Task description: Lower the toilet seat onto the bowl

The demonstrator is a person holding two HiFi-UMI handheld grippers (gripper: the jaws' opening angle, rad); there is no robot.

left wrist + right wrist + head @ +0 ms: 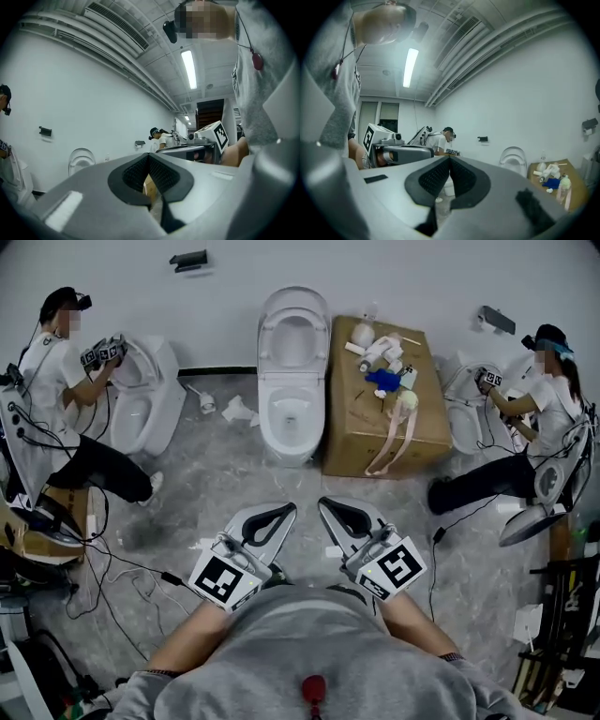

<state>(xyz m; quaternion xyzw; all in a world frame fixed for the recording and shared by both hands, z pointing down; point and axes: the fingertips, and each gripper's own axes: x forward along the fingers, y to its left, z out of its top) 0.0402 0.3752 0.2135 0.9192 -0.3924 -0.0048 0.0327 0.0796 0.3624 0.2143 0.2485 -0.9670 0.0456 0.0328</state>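
Right now both of your tongs are closed on nothing. The left gripper (279,512) has its black ribbed pads pressed together, with only floor and a sliver of box showing past them in its own view. The right gripper (330,506) is the same, jaws together and empty. You hold both low and close to your body, tips pointing forward over the grey mottled floor (225,474).

Ahead of them, well apart from either tip, stands the white ceramic toilet (292,442) against the wall. Its white oval toilet seat (268,334) is still upright, leaning back above the open bowl (270,418). The same raised oval shows small and far off in both gripper views.

Just beside the toilet on its right sits a brown cardboard box (352,427) with white bottles and a blue rag on top.

So, as I judge it, none of the task is done. You have yet to close the gap, reach the raised seat and bring it down onto the bowl.
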